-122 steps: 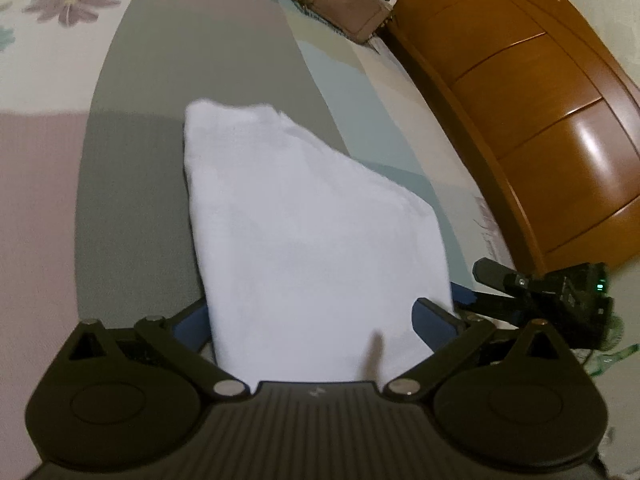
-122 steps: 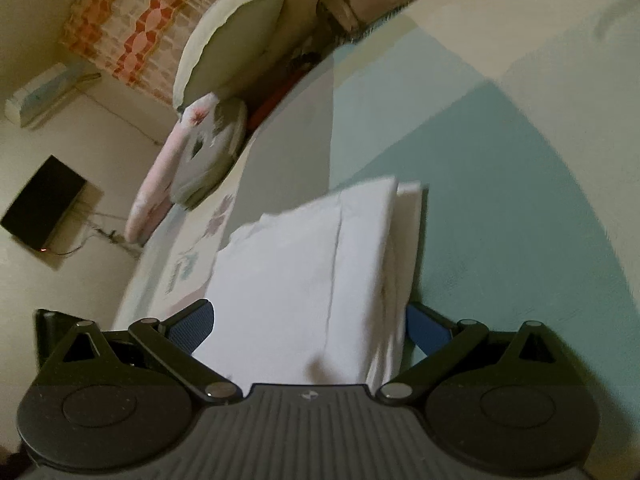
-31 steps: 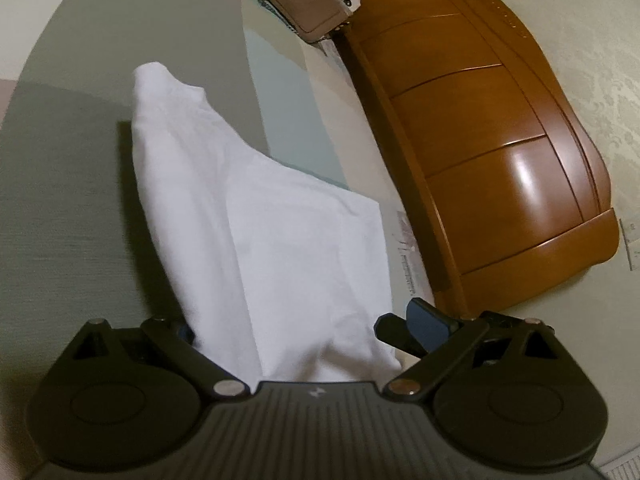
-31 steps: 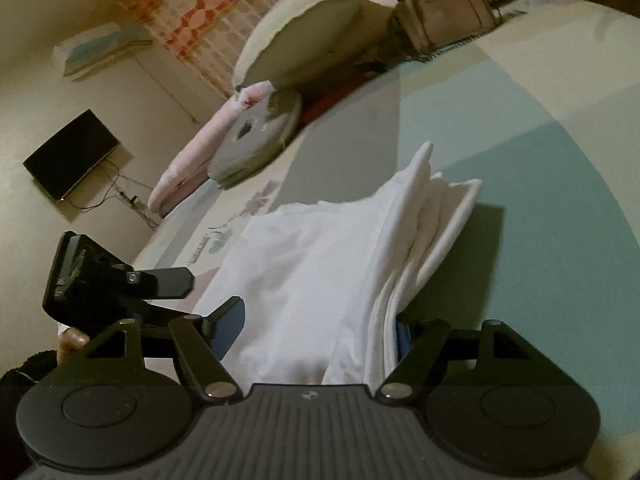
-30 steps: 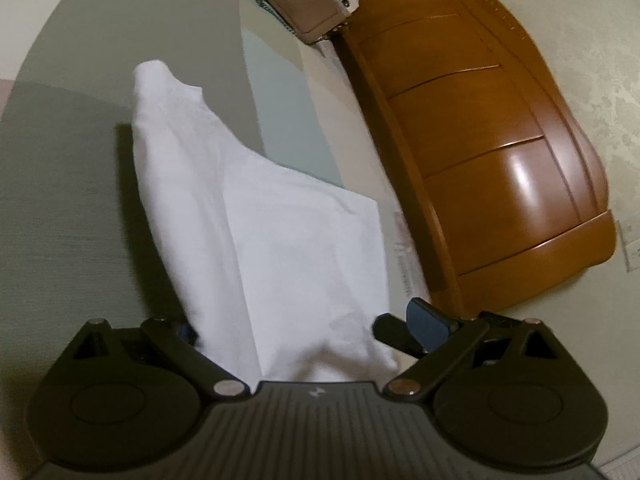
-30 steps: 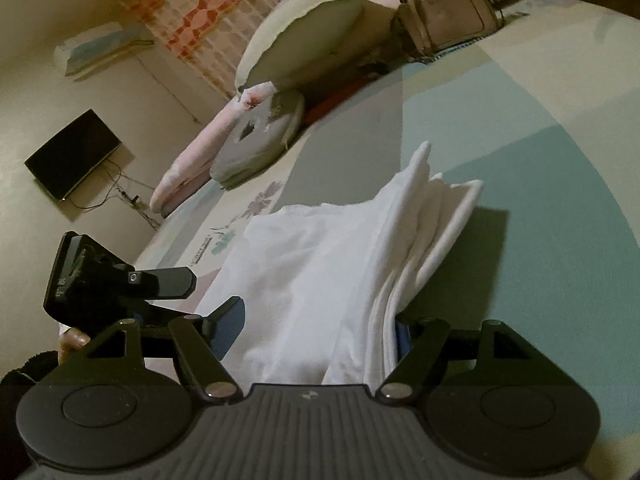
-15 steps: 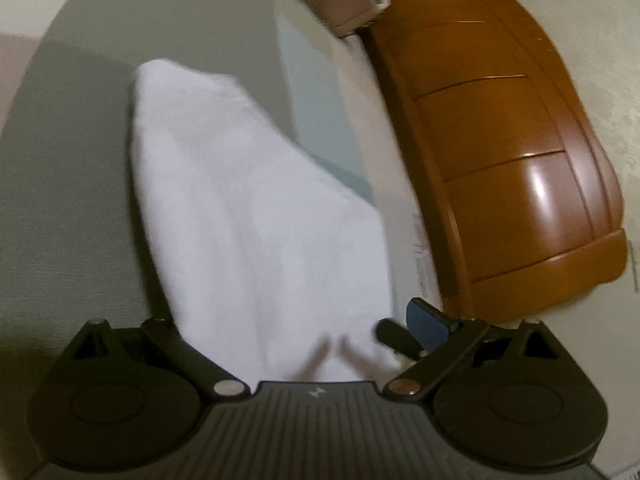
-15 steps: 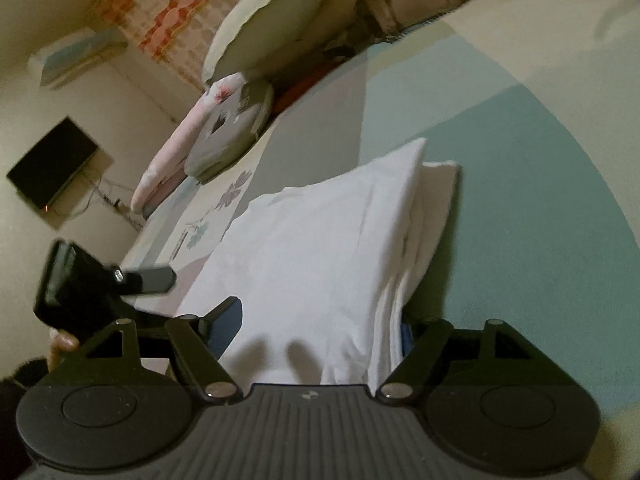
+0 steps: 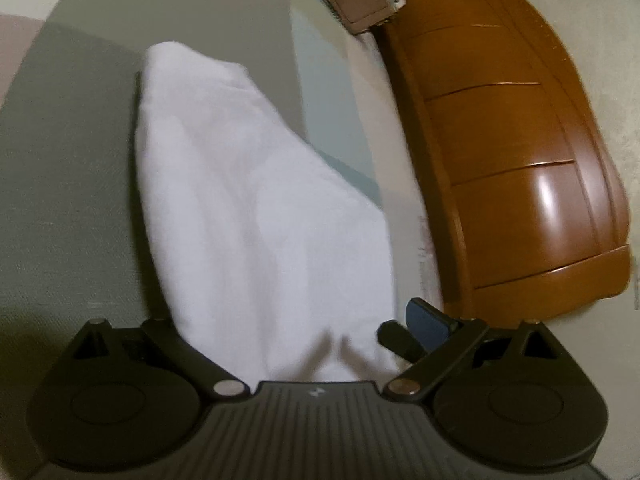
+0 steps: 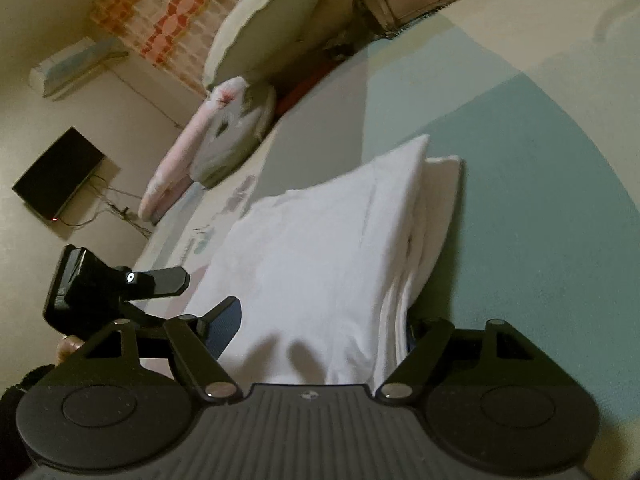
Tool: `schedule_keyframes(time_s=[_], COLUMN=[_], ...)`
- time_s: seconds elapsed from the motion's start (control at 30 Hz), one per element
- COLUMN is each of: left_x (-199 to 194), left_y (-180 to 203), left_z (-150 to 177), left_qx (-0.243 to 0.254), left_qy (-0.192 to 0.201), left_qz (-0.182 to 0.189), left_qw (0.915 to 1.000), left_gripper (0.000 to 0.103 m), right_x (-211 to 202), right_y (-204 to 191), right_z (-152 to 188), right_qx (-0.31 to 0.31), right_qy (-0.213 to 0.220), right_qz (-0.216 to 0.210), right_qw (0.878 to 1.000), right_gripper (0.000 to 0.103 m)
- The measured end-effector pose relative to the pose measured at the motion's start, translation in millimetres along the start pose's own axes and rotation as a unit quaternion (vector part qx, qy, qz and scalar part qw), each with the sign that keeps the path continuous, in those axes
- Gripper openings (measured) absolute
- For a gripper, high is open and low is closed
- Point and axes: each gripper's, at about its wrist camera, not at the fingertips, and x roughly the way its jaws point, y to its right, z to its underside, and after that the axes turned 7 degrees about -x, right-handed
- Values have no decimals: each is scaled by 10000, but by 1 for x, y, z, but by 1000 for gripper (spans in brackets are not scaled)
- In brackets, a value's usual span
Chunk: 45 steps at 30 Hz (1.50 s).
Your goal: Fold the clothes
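While lifted off the pastel patchwork bed cover (image 10: 540, 184) | white, soft, several-layered folded cloth garment (image 9: 256, 216) between both tools, far end at 12 o'clock on bed | left tool (image 9: 316, 344) and right tool (image 10: 320, 336) each pinching a near corner | light, limp, prone to sag and unfold; best gripped through all layers at edge.

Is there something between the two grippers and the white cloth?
No. The white cloth already lies between the fingers of both the left gripper and the right gripper; nothing visible separates them.
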Motion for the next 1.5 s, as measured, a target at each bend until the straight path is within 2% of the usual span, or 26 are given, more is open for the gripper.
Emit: schedule_keyframes(time_s=[0.2,0.8,1.5], left_x=[1,18,120], left_y=[20,63,117], left_z=[1,11,3], left_qx=[225,662,1026], left_qy=[-64,-201,-849], left_qz=[55,320,435], left_qw=[9997,9971,9901], left_gripper=[96,96,96], right_x=[-11,-56,-118], right_y=[-18,-19,52], right_z=[-12,-22,-51], right_qx=[-246,-587,-681], right_qy=[69,380,478], right_qz=[-137,169,1035], right_qw=[9996,9974,9911], right_gripper=[81,81,81])
